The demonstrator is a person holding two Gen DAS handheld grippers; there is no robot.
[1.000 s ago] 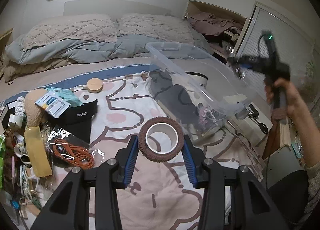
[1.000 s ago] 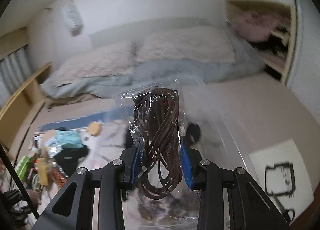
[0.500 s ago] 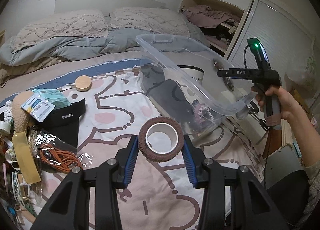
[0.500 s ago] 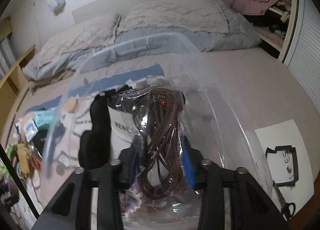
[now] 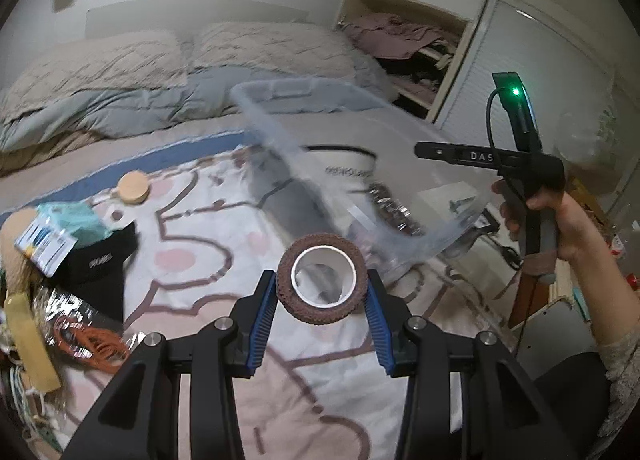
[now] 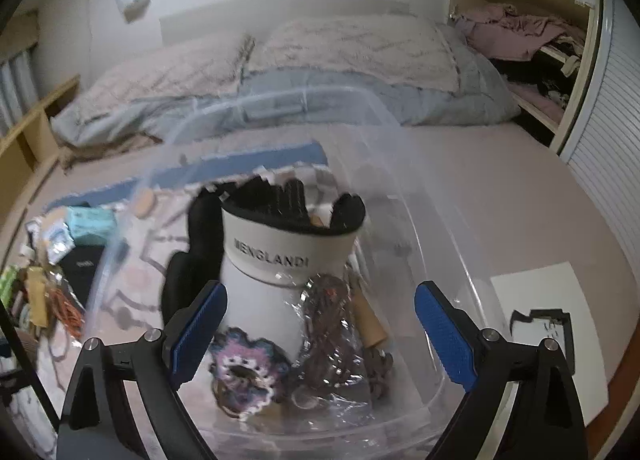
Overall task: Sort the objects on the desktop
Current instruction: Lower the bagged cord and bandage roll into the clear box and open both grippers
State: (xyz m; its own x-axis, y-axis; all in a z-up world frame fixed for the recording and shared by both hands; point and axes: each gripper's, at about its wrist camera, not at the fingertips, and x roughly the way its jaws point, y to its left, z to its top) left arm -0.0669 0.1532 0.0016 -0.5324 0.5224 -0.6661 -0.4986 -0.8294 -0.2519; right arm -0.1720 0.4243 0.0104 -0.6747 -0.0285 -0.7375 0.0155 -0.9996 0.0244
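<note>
A: Looking along the left gripper (image 5: 322, 296), we see its jaws clenched on one roll of brown tape (image 5: 322, 284), lifted over the patterned blanket (image 5: 208, 244) on the bed and just short of the near rim of the clear bin (image 5: 280, 132).

B: We count one bin, and its rim curves round in front of both cameras. Over it, the right gripper (image 6: 318, 324) has its jaws opening, wide apart, with nothing pressed between the blue pads (image 6: 444, 340).

A: The bagged brown cord (image 6: 332, 324) lies below them on the bin floor, leaning on the white cap (image 6: 280, 256) printed with letters. Beside it we count one crocheted purple flower (image 6: 244, 364) and one black item (image 6: 196, 252) at the left wall.

B: Outside the bin, the blanket's middle is open room between the bin and the pile at the left edge. There we count one round wooden disc (image 5: 134, 188), one black cap (image 5: 96, 264), one teal packet (image 5: 74, 218), one yellow strip (image 5: 28, 344) and one bag of orange cord (image 5: 86, 334).

A: Two pillows (image 5: 272, 48) sit by the headboard. A hand (image 5: 560, 212) grips the right gripper's handle at the bin's far corner.
</note>
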